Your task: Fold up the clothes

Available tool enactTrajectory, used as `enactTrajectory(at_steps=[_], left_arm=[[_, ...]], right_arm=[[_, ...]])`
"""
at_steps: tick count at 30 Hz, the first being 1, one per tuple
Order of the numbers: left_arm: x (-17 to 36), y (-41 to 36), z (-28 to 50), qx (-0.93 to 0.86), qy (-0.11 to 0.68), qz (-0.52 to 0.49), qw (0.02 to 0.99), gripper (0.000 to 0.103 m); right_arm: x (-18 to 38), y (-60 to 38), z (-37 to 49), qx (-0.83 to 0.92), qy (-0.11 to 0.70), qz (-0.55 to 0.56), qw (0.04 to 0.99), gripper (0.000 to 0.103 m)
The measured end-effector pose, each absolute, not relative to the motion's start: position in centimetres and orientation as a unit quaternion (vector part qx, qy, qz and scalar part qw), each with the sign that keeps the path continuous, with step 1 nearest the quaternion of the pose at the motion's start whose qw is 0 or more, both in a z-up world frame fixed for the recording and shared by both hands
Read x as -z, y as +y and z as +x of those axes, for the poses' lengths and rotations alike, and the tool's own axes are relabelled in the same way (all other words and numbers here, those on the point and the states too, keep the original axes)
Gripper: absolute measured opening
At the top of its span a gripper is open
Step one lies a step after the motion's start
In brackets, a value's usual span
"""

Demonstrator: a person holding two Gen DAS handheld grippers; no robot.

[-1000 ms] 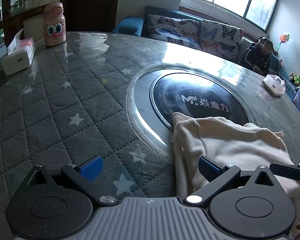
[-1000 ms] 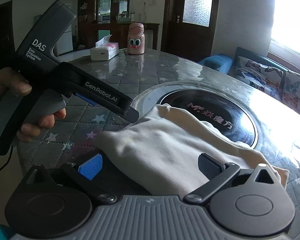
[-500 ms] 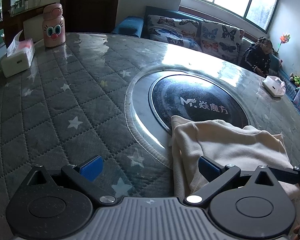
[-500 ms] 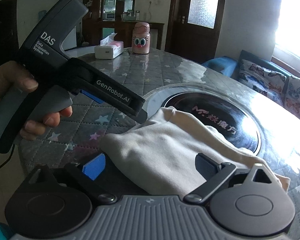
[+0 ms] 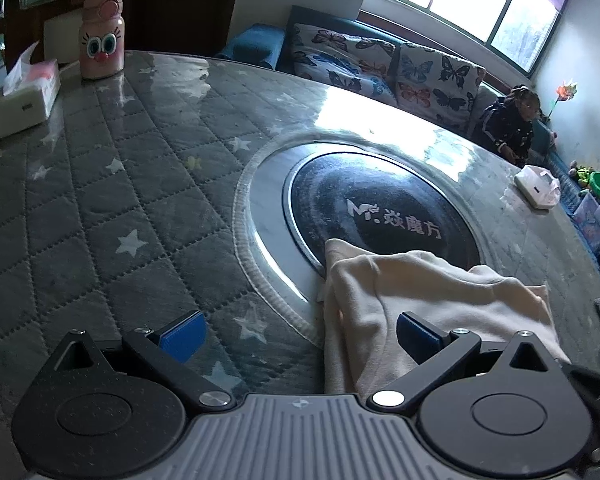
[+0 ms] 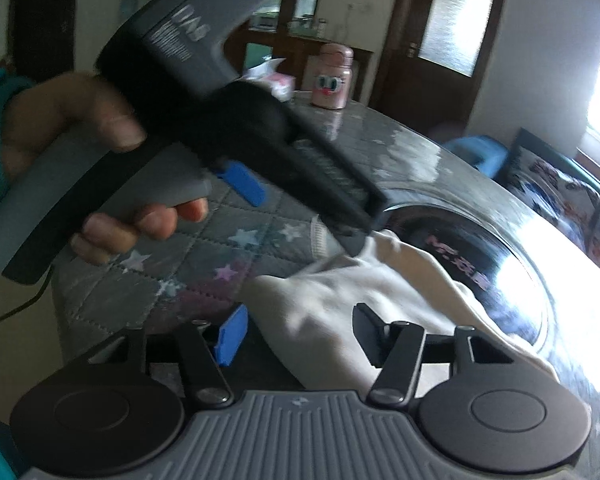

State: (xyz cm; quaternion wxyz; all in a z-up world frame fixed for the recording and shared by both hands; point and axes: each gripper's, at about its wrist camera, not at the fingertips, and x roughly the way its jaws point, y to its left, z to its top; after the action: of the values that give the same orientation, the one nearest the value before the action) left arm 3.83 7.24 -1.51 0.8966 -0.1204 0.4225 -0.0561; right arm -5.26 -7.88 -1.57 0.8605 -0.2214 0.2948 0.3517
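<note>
Cream garment point(image 5: 432, 300) is lying bunched on the bench point(image 5: 100, 208), near edge toward the person, far end lapping onto the dark round centre plate point(image 5: 380, 200). Left gripper point(image 5: 300, 330) is hovering just above the garment's left edge, jaws standing wide apart, nothing between them; its right pad is over cloth, its left pad over bare quilted cover. In the right wrist view the left gripper's tip point(image 6: 352, 236) is sitting at the garment's far-left corner point(image 6: 380, 240), contact unclear from blur. Right gripper point(image 6: 296, 336) is also gaping, nothing held, hovering over the near cloth point(image 6: 340, 320). Whether this is lining up a fold or smoothing after one, the layered lump fits both. Doing it well probably means pinching one layer edge only, both corners level, keeping cloth flat and away from the bench edge. Long axis is running left-right across the left view, slightly diagonal, far-left corner pointing at the plate; which end is the collar, cannot tell. Pink bottle point(image 5: 101, 36) and tissue box point(image 5: 24, 96) are sitting well apart.
</note>
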Motion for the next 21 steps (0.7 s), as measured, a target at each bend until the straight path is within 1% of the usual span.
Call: enactTrajectory(at_steps=[1,2,3,7,9,10,11,12,14,18,20,21], left_arm=[[1.5,7.3,3.8,0.058,0.422,-0.125,0.896,0.103],[1.5,7.4,3.9,0.060,0.423,-0.131,0.894,0.102],[1.6,7.5,4.0,0.062,0.424,-0.137,0.893,0.101],[1.7,8.0,4.3,0.071,0.429,-0.167,0.885,0.099],[1.9,8.1,4.4,0.074,0.434,-0.182,0.879,0.098],[2.0,8.2,4.4,0.076,0.436,-0.190,0.877,0.097],[2.1,8.2,4.4,0.078,0.438,-0.197,0.874,0.097],[2.2,8.3,4.5,0.080,0.440,-0.205,0.871,0.097],[2.4,8.4,4.6,0.084,0.443,-0.220,0.865,0.097],[2.4,8.4,4.8,0.083,0.448,-0.244,0.856,0.097],[2.5,8.4,4.9,0.086,0.451,-0.262,0.849,0.097],[2.5,8.3,5.0,0.089,0.452,-0.272,0.845,0.095]], right_arm=[[1.7,-7.5,-5.3,-0.355,0.292,-0.229,0.858,0.053],[1.9,-7.1,-5.4,-0.359,0.290,-0.236,0.855,0.052],[2.1,-6.7,-5.5,-0.362,0.287,-0.244,0.853,0.048],[2.8,-5.4,-5.9,-0.361,0.273,-0.279,0.847,0.039],[3.1,-4.9,-6.0,-0.353,0.265,-0.295,0.848,0.029],[3.1,-4.9,-5.9,-0.350,0.264,-0.294,0.849,0.026],[3.0,-5.0,-5.8,-0.349,0.265,-0.287,0.852,0.019],[2.7,-5.3,-5.5,-0.348,0.267,-0.273,0.856,0.017],[2.2,-5.9,-5.0,-0.351,0.274,-0.245,0.861,0.015],[0.3,-8.0,-3.6,-0.365,0.295,-0.159,0.868,0.014],[-0.4,-8.9,-3.2,-0.369,0.299,-0.135,0.870,0.014],[-0.7,-9.2,-3.0,-0.371,0.300,-0.123,0.870,0.014]])
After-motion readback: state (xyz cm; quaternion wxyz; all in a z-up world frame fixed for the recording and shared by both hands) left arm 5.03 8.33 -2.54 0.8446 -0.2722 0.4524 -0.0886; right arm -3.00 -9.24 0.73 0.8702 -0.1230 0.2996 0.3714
